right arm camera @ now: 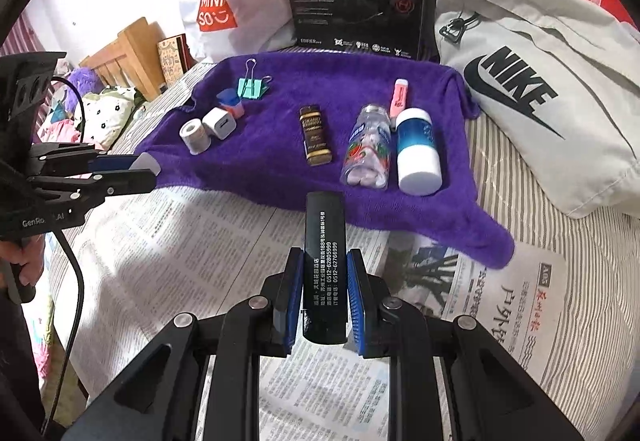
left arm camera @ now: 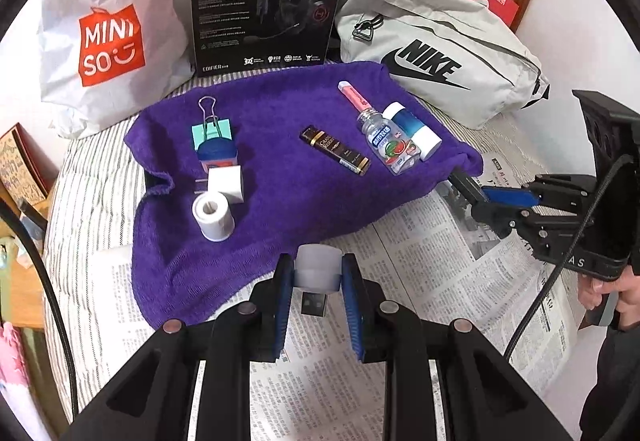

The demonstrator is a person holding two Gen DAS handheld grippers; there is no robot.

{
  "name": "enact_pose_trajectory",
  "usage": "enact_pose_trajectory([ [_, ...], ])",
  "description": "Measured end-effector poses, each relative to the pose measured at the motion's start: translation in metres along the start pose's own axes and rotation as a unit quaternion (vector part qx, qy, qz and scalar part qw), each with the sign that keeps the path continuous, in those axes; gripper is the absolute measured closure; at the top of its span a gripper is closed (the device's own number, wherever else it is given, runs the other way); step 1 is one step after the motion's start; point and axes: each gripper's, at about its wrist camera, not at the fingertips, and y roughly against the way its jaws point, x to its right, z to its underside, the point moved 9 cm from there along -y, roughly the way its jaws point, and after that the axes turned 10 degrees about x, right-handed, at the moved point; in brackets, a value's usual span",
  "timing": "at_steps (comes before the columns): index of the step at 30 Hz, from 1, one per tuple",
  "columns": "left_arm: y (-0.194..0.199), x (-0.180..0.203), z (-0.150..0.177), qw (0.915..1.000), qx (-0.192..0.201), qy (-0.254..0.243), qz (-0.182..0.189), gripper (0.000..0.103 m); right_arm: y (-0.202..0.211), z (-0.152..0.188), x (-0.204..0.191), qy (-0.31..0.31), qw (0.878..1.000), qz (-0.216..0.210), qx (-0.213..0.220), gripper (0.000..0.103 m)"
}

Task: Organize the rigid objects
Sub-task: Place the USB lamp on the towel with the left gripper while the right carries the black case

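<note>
Black hand-held gripper (left arm camera: 318, 277), blue ribbed pads (left arm camera: 354, 305), silver screws.

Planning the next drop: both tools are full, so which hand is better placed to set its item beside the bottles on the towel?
Probably right. Its tool, gripping the black stick, hangs just before the bottles. The left tool, gripping a white cap, sits nearer the towel's other end.

surface: striped bed (right arm camera: 540, 241) | on it: newspaper (right arm camera: 192, 241), purple towel (right arm camera: 272, 161), Nike bag (right arm camera: 540, 101)

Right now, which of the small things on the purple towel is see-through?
The clear plastic bottle with the watermelon label, lying on its side between the dark brown bar and the blue-and-white tube; pale pieces show inside it.
</note>
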Motion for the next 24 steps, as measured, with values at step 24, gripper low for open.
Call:
enact_pose_trajectory([
  [24,-0.013,-0.007,-0.015,1.0,-0.003,-0.003,-0.001,0.08,-0.011,-0.024,0.018,-0.025,1.0,0.0,0.008,0.082],
])
